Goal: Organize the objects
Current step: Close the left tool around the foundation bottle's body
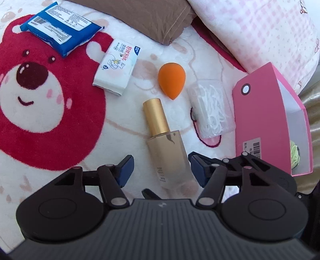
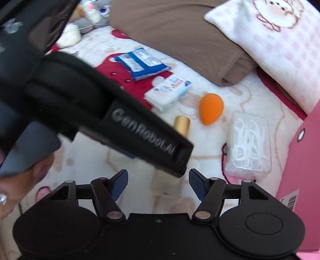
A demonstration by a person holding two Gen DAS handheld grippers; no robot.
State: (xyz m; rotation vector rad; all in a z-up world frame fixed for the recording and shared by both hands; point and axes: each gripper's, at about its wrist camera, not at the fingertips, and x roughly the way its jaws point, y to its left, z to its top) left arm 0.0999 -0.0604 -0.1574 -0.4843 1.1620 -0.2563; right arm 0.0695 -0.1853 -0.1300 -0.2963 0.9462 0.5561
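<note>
A gold-capped bottle [image 1: 166,144] lies on the bear blanket [image 1: 50,120], its base between the open fingers of my left gripper [image 1: 161,167], not clamped. Beyond it lie an orange sponge [image 1: 171,80], a clear box of floss picks [image 1: 211,109], a white tissue pack [image 1: 117,69] and a blue wipes pack [image 1: 60,30]. A pink box [image 1: 266,120] stands open at the right. My right gripper [image 2: 158,185] is open and empty behind the left gripper's body [image 2: 100,112], which hides most of the bottle [image 2: 181,125].
A brown pillow [image 1: 148,18] and a pink checked pillow [image 1: 260,30] lie at the back. Plush toys [image 2: 88,18] sit at the far left in the right wrist view. A yellow-green item [image 1: 295,152] lies inside the pink box.
</note>
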